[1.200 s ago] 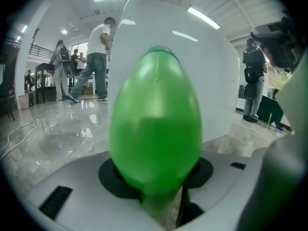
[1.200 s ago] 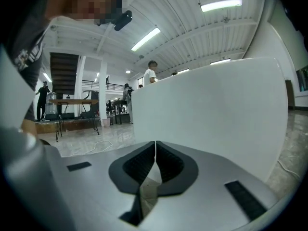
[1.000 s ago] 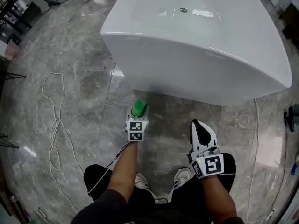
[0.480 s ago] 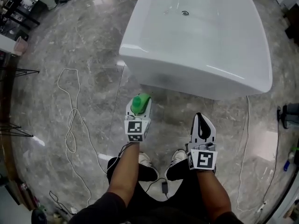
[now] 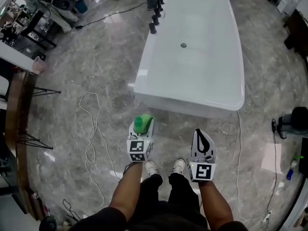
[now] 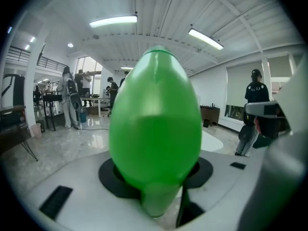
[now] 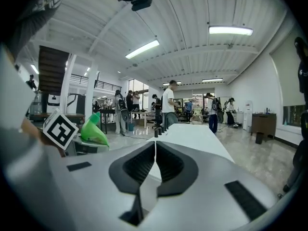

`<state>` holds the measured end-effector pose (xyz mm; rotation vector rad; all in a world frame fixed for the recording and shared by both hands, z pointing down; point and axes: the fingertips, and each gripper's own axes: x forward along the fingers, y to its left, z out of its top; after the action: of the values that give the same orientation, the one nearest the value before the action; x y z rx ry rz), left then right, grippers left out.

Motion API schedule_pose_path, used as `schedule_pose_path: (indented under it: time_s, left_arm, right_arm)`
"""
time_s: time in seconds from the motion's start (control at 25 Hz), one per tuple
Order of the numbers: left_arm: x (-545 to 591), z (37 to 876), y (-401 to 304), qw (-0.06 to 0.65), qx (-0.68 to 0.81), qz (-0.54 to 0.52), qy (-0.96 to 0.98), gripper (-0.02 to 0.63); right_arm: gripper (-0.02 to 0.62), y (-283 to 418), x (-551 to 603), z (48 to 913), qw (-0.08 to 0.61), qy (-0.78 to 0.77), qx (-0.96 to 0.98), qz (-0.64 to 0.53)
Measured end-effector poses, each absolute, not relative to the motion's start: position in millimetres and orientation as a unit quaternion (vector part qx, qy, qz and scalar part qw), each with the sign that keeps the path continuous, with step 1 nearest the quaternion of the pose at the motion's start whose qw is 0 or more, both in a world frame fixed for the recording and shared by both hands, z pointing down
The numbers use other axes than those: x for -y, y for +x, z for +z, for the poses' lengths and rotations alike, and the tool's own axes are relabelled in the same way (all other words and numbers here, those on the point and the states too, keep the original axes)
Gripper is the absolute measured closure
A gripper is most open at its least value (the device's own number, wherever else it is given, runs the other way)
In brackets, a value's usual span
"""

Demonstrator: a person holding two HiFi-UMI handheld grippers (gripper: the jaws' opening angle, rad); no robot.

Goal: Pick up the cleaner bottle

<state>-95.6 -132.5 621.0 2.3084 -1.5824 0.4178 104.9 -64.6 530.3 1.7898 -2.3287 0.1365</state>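
Two grippers showing in head view, above grey marble floor (image 5: 72, 81). Left gripper (image 5: 142, 131) clamping cleaner bottle (image 5: 143, 123): bright green, glossy, rounded. Bottle sitting between its jaws, near end of white bathtub (image 5: 159, 93); drain (image 5: 183, 45) lying in tub basin. Right gripper (image 5: 202, 139) hanging beside. Left gripper view: green egg-shaped body filling frame, jaws pressing on it. Right gripper view: jaws meeting together, gripping nothing; bottle showing at left.
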Motion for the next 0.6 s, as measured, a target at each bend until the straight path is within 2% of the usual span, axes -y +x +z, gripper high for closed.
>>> schedule_pose_path:
  time_s: [0.28,0.6]
  left_arm:
    - [112.1,499.2,-57.8,0.144,0.56,0.113,0.808,0.419]
    - [116.5,444.3,-12.3,0.117,0.516,0.095,0.844,0.417]
  right_arm:
    - [0.577,150.7,53.1,438.8,0.077,0.61,0.787,0.041]
    - [0.577,175.5,72.0,394.1,0.056,0.624,0.78,0.018]
